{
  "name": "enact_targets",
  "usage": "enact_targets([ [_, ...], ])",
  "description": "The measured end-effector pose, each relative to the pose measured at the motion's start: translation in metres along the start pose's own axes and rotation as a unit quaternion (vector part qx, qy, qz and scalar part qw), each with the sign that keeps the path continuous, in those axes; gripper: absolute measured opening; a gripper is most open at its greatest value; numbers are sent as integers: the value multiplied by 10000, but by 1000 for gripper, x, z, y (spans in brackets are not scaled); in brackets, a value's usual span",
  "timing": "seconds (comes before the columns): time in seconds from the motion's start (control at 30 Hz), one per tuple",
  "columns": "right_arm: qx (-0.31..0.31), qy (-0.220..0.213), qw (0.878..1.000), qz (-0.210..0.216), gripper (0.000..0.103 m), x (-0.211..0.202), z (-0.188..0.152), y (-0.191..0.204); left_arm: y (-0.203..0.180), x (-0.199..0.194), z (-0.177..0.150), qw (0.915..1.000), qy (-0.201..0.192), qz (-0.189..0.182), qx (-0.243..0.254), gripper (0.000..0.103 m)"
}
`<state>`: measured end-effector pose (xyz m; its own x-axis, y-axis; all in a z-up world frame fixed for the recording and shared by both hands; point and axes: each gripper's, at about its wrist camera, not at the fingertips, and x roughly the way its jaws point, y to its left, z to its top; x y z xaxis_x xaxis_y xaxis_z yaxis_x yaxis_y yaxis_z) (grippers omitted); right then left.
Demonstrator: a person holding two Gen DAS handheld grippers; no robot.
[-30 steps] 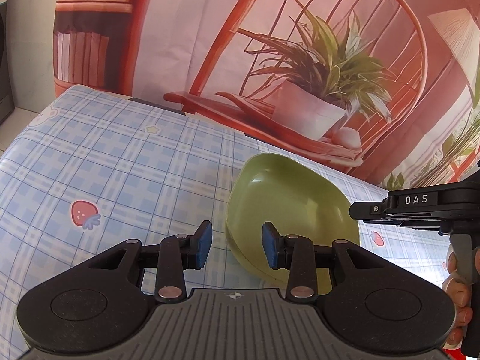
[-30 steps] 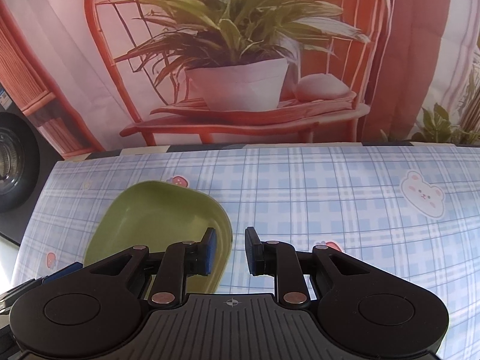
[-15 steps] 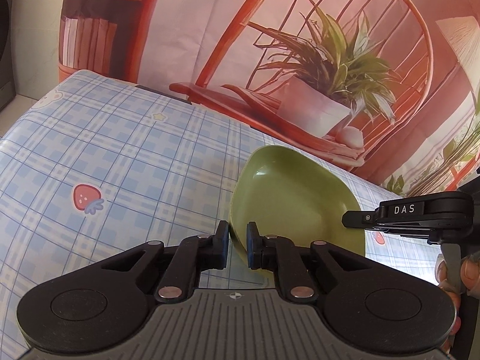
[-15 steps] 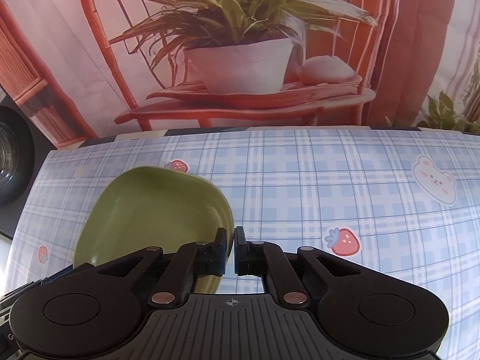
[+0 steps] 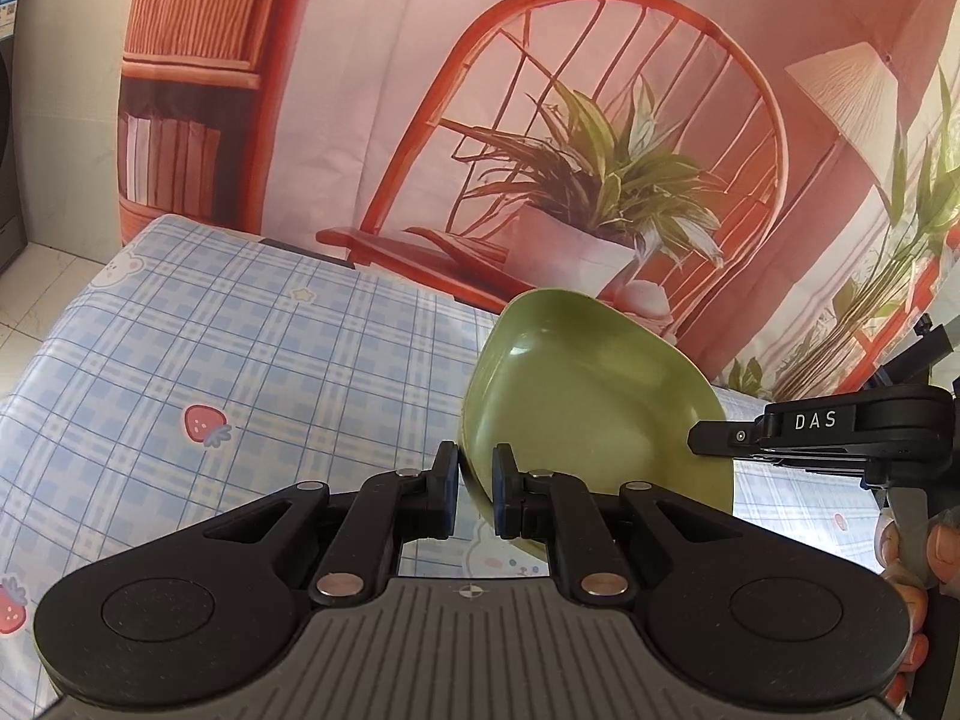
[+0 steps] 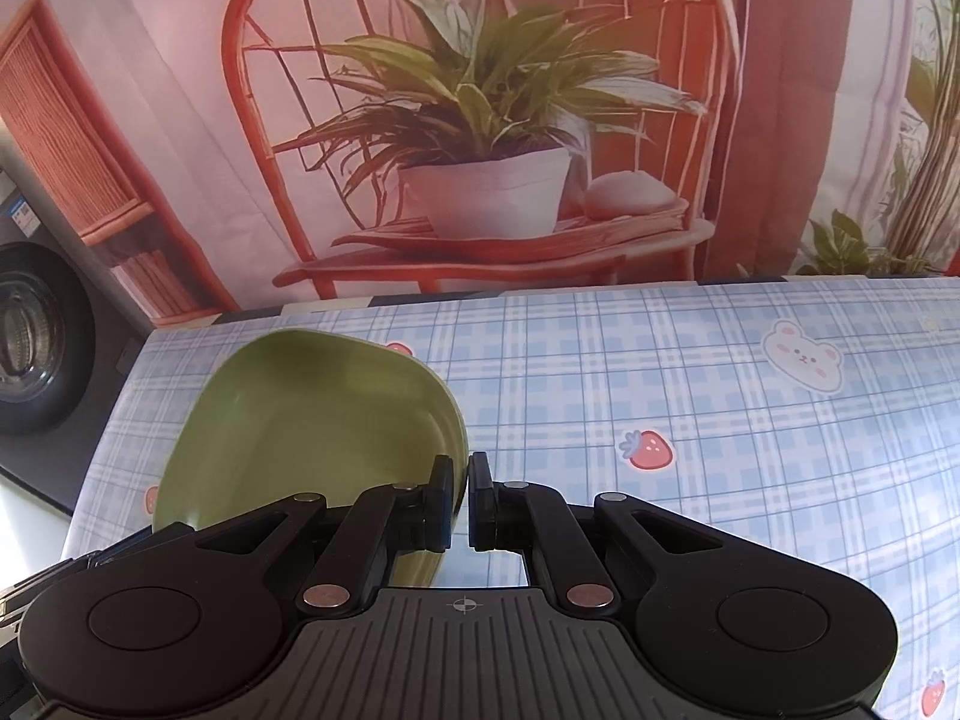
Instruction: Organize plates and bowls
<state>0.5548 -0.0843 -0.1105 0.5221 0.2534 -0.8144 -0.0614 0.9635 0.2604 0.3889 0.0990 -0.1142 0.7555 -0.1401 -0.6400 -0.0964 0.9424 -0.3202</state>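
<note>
Both sets of pads are clamped down tight on opposite edges of the green bowl: the left gripper pinches its near-left rim, the right gripper its right rim. The bowl hangs tilted above the checked tablecloth. It looks like stiff, light, glossy melamine, so probably slippery. The thin rim is the only real handhold, and a two-sided grip makes sense.

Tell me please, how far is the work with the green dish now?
Done: both grippers have taken hold. The left gripper is clamped on the near-left rim of the green dish, and the right gripper on its right rim. In hand: the dish is tilted and appears lifted off the checked tablecloth. Left: setting it down in its place; no other plates, bowls or rack are in view.
</note>
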Motion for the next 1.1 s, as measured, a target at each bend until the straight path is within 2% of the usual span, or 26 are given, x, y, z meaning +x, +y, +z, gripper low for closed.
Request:
enact_targets([
  [0.2,29,-194,9998,58,5,-37,-9,0,-13,-31,-2,9998,-154,-40,127,12],
  [0.5,54,-327,9993,161,5,-77,-41,-15,-31,-64,-32,9995,-180,-89,253,12],
  [0.77,194,-328,9991,165,5,-93,-70,-38,-46,-67,-54,9987,-2,-119,496,12],
  [1.1,465,-206,9987,78,5,-91,-95,-71,-62,-51,-75,9961,284,-236,803,12],
])
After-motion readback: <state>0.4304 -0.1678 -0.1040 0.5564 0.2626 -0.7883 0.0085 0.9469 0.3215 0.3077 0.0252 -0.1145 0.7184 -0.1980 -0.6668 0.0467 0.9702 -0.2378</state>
